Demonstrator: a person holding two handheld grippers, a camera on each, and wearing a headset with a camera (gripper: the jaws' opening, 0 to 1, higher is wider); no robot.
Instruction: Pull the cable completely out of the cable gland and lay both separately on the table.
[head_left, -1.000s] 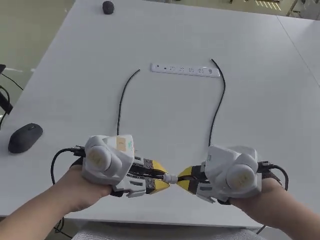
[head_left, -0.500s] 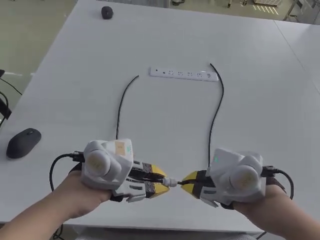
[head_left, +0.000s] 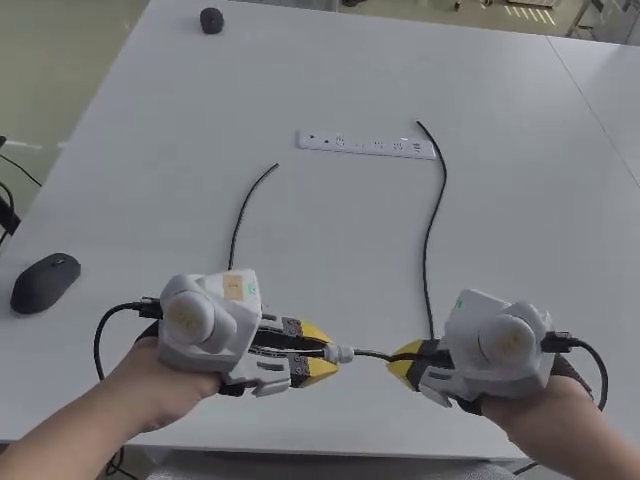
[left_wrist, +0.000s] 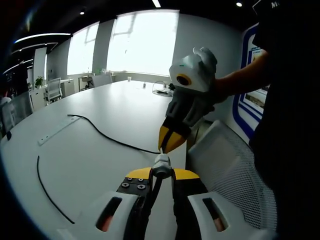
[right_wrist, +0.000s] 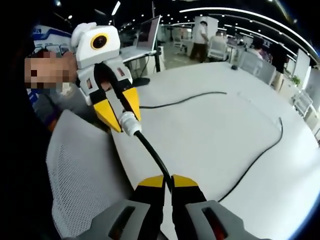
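Observation:
A small white cable gland sits between the yellow tips of my left gripper, which is shut on it just above the table's near edge. A black cable comes out of the gland and runs right into my right gripper, shut on it a short gap away. Past that gripper the cable snakes up the table toward the power strip. In the left gripper view the gland is at my tips, and the right gripper faces it. In the right gripper view the cable leads to the gland in the left gripper.
A white power strip lies mid-table. Another black cable stretch curves down behind the left gripper. A dark mouse sits at the left edge, a dark round object at the far end. A mesh chair stands below the near edge.
My right gripper has moved right, away from the left one. The tips were almost touching; now a stretch of black cable shows between the gland and the right gripper.

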